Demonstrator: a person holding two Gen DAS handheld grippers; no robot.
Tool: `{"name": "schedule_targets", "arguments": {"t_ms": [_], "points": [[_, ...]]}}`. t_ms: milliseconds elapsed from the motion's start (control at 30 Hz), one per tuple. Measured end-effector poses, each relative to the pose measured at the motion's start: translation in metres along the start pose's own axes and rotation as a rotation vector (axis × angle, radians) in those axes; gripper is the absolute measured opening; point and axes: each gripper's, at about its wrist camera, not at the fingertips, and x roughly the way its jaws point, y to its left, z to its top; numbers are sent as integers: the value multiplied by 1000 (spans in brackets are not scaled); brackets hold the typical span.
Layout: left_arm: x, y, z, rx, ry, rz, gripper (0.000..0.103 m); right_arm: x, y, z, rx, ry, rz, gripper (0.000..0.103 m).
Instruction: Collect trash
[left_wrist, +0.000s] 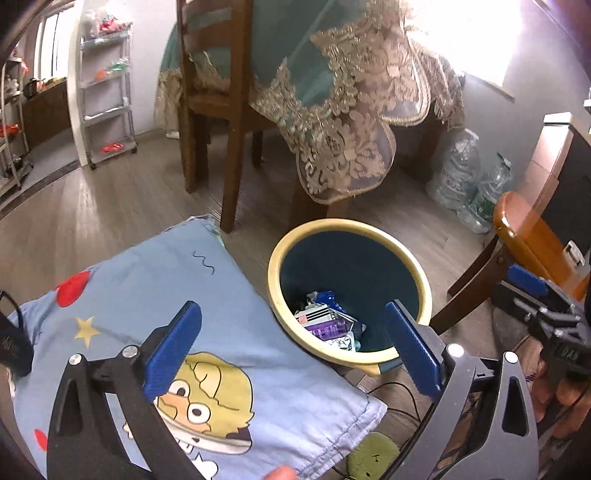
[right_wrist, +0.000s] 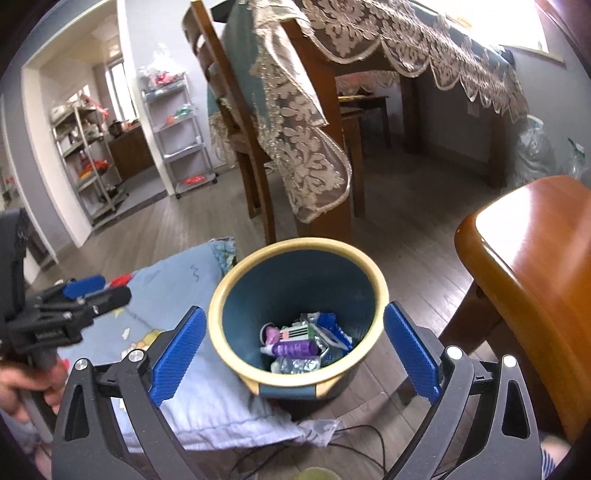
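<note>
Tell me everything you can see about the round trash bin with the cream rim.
The round trash bin with the cream rim stands upright and open on the wood floor, no lid. Its inside wall is dark teal, looks plastic. At the bottom lies trash: a purple tube, crumpled foil wrappers, a blue packet. The blue cartoon pillow lies close at its left; contact can't be confirmed. No gripper touches it.
</note>
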Motion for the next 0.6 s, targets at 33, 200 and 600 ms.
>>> {"name": "schedule_targets", "arguments": {"t_ms": [33, 200, 600], "points": [[-6, -1, -2, -5, -9, 4, 97, -3, 3, -2, -12, -2, 4, 96], [-32, -6, -12, -17, -37, 39, 97, -12, 9, -14, -62, -6, -3, 97], [-55, -26, -33, -16, -76, 47, 97, -35, 13, -32, -63, -9, 3, 97]]}}
